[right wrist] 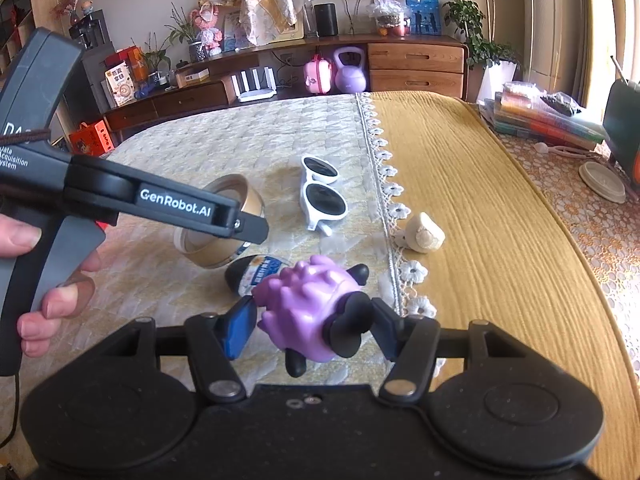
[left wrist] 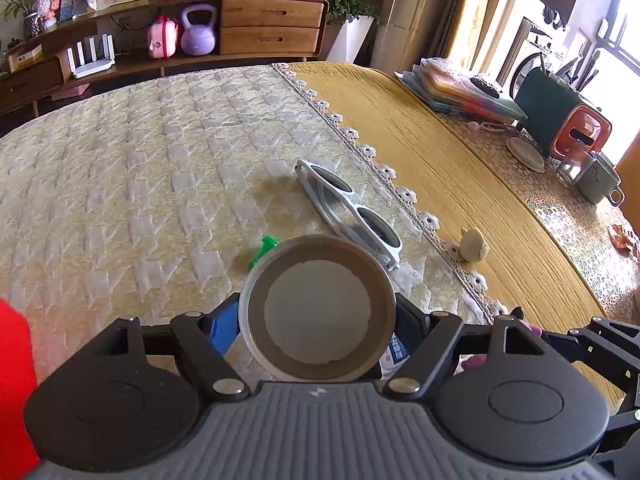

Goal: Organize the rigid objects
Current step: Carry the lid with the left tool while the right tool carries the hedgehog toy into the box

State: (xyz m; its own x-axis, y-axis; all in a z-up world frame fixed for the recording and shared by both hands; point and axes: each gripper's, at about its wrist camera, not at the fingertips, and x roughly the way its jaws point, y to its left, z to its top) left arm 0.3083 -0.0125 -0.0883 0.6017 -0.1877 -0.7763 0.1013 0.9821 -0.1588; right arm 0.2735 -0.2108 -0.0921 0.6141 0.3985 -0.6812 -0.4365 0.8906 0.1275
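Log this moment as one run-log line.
left gripper: shut on tape roll | right gripper: shut on purple toy | on table: white sunglasses, beige toy

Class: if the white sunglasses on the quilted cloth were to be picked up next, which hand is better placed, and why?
Neither is free: the left gripper holds the tape roll, the right gripper the purple toy. Probably left: the sunglasses lie just beyond its roll.

Bright daylight from right windows (left wrist: 624, 32) — overexposed glare; fisheye-bent edges.
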